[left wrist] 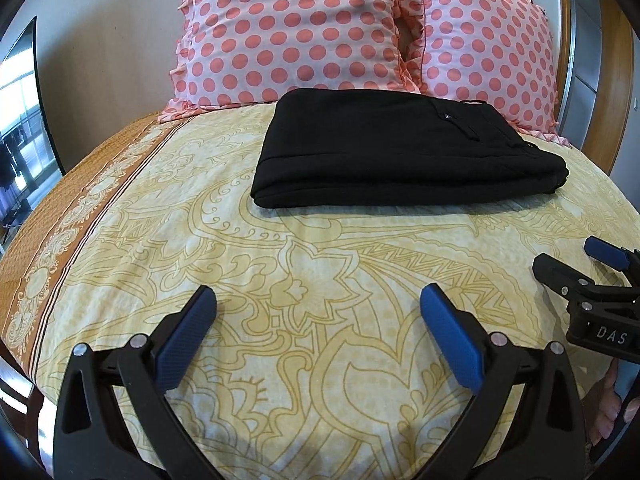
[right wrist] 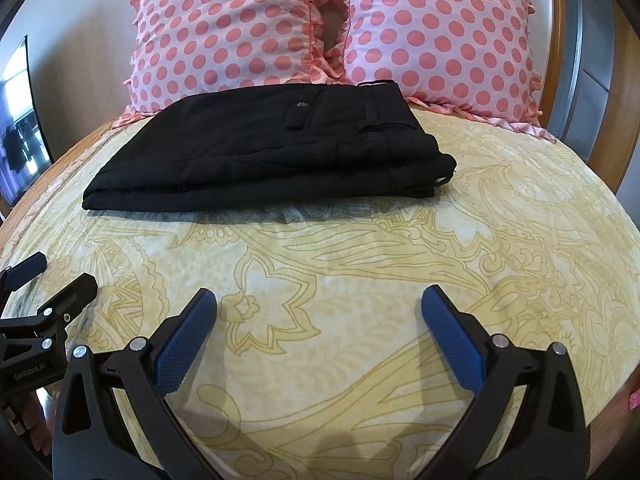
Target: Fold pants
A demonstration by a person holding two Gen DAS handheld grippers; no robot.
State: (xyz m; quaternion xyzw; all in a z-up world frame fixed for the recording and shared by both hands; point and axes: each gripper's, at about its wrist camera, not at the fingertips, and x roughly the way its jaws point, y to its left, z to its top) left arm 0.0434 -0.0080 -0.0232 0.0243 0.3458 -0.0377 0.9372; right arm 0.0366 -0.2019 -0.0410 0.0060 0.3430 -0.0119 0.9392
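Readable on the black body of the right gripper [left wrist: 580, 268], white letters "DAS", cut off at the frame edge. On the left gripper [right wrist: 52, 278], small white lettering, roughly "GenRobot.AI", too blurred to confirm.

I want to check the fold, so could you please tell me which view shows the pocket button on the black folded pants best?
The right wrist view: the pocket button on the black folded pants faces it clearly. The left wrist view shows it only as a small glint.
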